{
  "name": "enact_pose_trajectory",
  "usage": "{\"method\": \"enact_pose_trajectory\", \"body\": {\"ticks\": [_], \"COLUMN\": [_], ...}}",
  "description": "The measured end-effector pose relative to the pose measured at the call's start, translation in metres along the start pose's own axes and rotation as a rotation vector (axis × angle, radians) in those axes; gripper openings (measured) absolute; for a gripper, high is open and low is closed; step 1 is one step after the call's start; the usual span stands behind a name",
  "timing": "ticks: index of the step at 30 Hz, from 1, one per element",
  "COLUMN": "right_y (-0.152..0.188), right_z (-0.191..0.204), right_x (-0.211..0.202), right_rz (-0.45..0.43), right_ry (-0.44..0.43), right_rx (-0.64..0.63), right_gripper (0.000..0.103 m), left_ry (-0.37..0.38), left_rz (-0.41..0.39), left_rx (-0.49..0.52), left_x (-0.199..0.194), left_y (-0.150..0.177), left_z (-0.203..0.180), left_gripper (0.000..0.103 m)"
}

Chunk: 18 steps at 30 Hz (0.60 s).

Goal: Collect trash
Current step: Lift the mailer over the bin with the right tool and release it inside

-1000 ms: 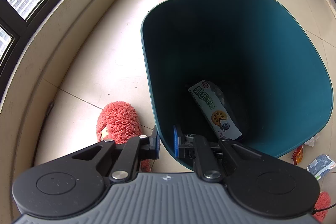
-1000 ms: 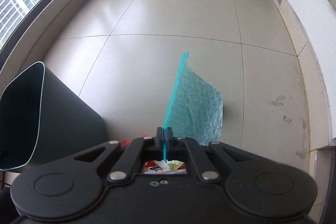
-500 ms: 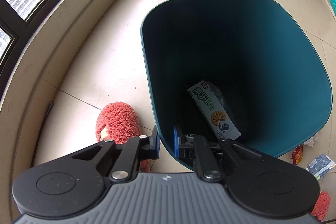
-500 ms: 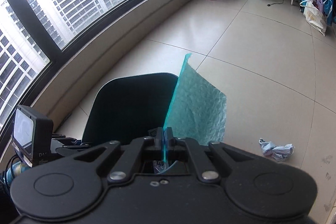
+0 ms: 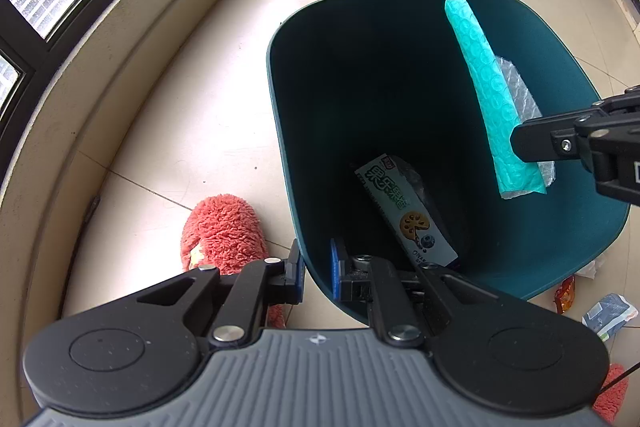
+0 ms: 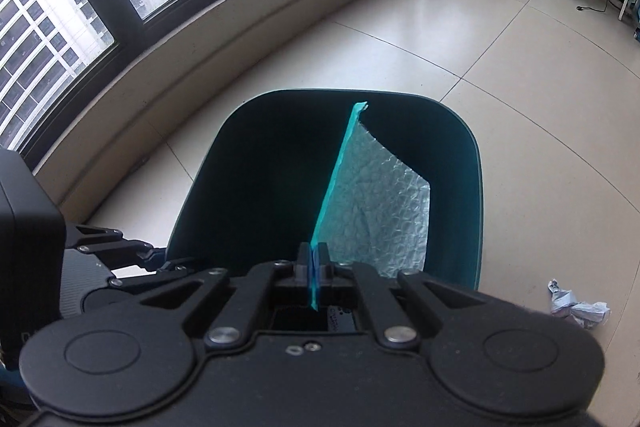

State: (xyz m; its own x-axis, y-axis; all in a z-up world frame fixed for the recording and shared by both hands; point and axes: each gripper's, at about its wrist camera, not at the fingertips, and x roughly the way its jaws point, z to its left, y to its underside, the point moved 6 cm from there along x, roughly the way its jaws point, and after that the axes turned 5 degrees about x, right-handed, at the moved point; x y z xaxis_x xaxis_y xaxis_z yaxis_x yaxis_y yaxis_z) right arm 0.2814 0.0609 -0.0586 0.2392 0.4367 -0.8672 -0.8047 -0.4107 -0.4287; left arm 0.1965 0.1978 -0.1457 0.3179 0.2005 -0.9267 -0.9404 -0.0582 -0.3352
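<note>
- Left gripper (image 5: 316,273) clamped on bin (image 5: 552,247) rim.
- Right gripper (image 6: 313,265) pinching teal mailer (image 6: 376,211) over bin mouth.
- Cookie box (image 5: 404,211) inside bin.

Left gripper (image 5: 316,273) clamped, angled down; right gripper (image 6: 313,263) pinched shut.

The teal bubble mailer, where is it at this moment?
The teal bubble mailer hangs over the open mouth of the dark green bin, pinched in the right gripper; in the left wrist view it is at the right.

Bubbled plastic mailer (image 5: 494,95), smooth plastic bin (image 5: 576,239), glossy tiles (image 5: 192,115)
</note>
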Motion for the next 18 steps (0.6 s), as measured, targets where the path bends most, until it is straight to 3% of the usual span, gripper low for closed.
{"method": "enact_pose_trajectory", "body": {"ticks": [10, 14, 18], "right_y": [0.014, 0.015, 0.020], "right_z": [0.000, 0.006, 0.002], "right_x": [0.041, 0.049, 0.045], "right_rz": [0.080, 0.085, 0.083], "right_ry": [0.026, 0.037, 0.030], "right_rx": [-0.011, -0.007, 0.011], "right_gripper": [0.001, 0.014, 0.020], "left_ry": [0.004, 0.007, 0.007], "left_rz": [-0.001, -0.001, -0.002], "left_rx": [-0.001, -0.002, 0.000], "left_x": [0.000, 0.000, 0.000], "left_y": [0.000, 0.000, 0.001], "left_z": [0.000, 0.001, 0.002], "left_gripper": [0.012, 0.012, 0.012]}}
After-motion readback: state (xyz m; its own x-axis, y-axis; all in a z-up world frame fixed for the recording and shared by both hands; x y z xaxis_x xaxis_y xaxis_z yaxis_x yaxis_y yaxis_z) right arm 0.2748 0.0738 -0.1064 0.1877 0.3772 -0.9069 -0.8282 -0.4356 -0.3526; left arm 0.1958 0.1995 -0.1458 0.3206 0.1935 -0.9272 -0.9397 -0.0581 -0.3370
